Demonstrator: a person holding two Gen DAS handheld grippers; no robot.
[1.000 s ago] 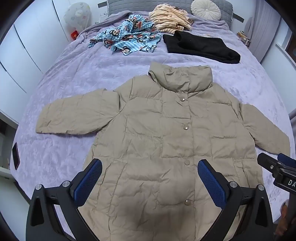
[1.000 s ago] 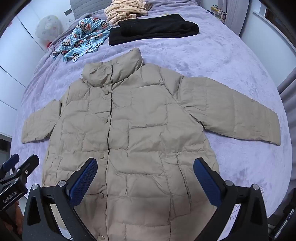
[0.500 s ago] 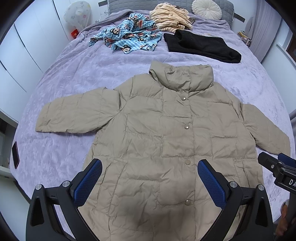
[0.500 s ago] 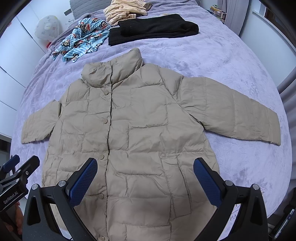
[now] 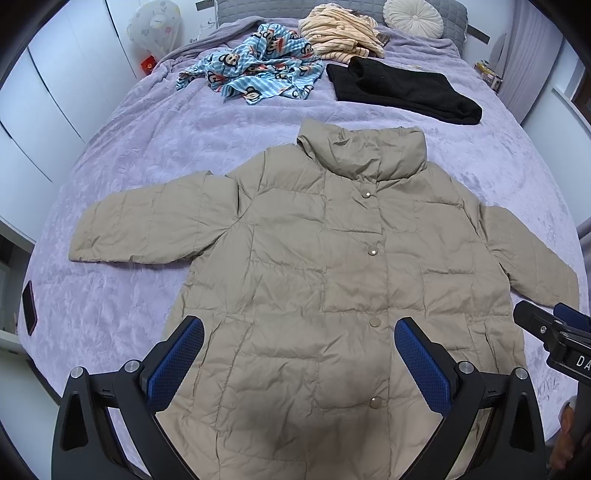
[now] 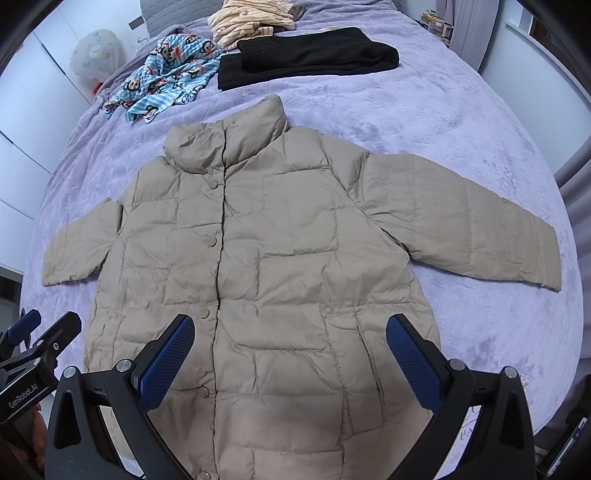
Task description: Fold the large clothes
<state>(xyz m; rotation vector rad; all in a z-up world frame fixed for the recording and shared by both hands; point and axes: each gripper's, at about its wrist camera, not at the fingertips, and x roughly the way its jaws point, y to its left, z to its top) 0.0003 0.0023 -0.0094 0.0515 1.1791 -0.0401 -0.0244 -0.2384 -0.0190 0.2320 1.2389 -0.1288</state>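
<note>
Still wide-jawed and empty, both the left gripper (image 5: 299, 360) and right gripper (image 6: 290, 356) hover unmoved over the jacket (image 5: 332, 280).

Soft, even daylight — sharp, fisheye-bent edges

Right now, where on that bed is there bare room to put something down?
Bare purple blanket lies left of the beige jacket above its sleeve, and right of its collar. The headboard end is crowded: blue monkey-print cloth, striped garment, black garment.

We are in a home bedroom: a bed (image 5: 147, 155) with a purple blanket fills the frame, white wardrobes (image 5: 48, 92) at left.
</note>
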